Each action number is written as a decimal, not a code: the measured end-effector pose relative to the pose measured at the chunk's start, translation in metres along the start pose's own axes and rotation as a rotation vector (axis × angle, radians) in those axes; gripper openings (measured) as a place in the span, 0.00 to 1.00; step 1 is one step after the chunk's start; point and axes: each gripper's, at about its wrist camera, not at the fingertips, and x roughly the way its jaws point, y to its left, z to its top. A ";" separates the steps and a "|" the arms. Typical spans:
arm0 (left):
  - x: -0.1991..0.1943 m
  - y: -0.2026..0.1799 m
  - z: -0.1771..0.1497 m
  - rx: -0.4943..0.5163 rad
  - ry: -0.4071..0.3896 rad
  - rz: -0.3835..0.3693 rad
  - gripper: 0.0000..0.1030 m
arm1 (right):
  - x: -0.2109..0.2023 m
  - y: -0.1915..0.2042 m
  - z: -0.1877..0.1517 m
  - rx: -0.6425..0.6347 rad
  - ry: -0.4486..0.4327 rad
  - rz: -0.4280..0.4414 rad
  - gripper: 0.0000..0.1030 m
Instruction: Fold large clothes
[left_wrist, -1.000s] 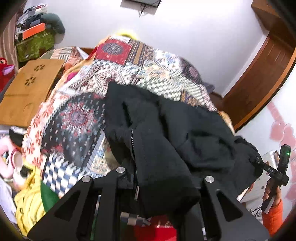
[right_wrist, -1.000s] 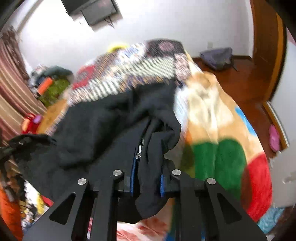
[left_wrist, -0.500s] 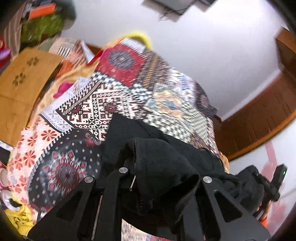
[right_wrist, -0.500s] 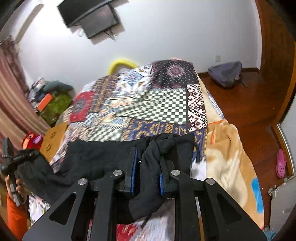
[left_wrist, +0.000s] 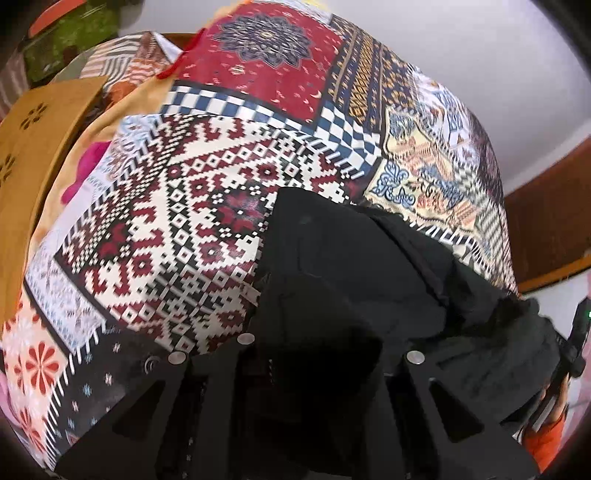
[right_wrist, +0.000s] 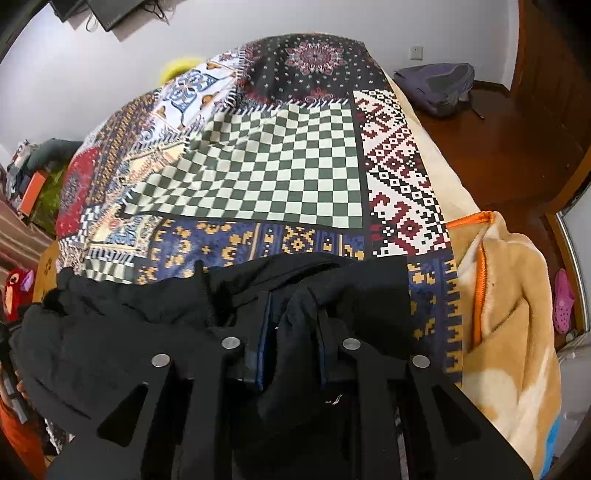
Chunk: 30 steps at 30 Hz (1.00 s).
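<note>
A large black zip jacket (left_wrist: 362, 266) lies bunched at the near edge of a bed with a patchwork cover (left_wrist: 207, 206). My left gripper (left_wrist: 317, 354) is shut on a thick fold of the jacket; the cloth hides its fingertips. My right gripper (right_wrist: 291, 325) is shut on the jacket's other end (right_wrist: 122, 332), black cloth pinched between its blue pads. The jacket stretches between both grippers, low over the cover (right_wrist: 266, 162). The right gripper and the hand holding it show at the right edge of the left wrist view (left_wrist: 576, 343).
A wooden board (left_wrist: 33, 147) stands at the bed's left side. A tan blanket with orange trim (right_wrist: 498, 295) hangs off the bed's right side. A grey backpack (right_wrist: 436, 85) lies on the wooden floor. Pink clogs (right_wrist: 563, 302) sit by the door.
Both grippers have carried the jacket forward and down onto the bed. The patchwork cover now fills both views, and the jacket has spread wider between the grippers.
</note>
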 end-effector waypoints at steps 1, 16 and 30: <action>-0.002 -0.001 0.000 0.011 0.004 0.003 0.11 | -0.003 0.000 0.001 0.001 0.006 0.004 0.18; -0.121 -0.051 -0.007 0.175 -0.145 0.076 0.54 | -0.127 0.044 0.004 -0.066 -0.218 -0.080 0.60; -0.149 -0.099 -0.090 0.438 -0.266 0.119 0.83 | -0.107 0.128 -0.074 -0.349 -0.115 0.049 0.62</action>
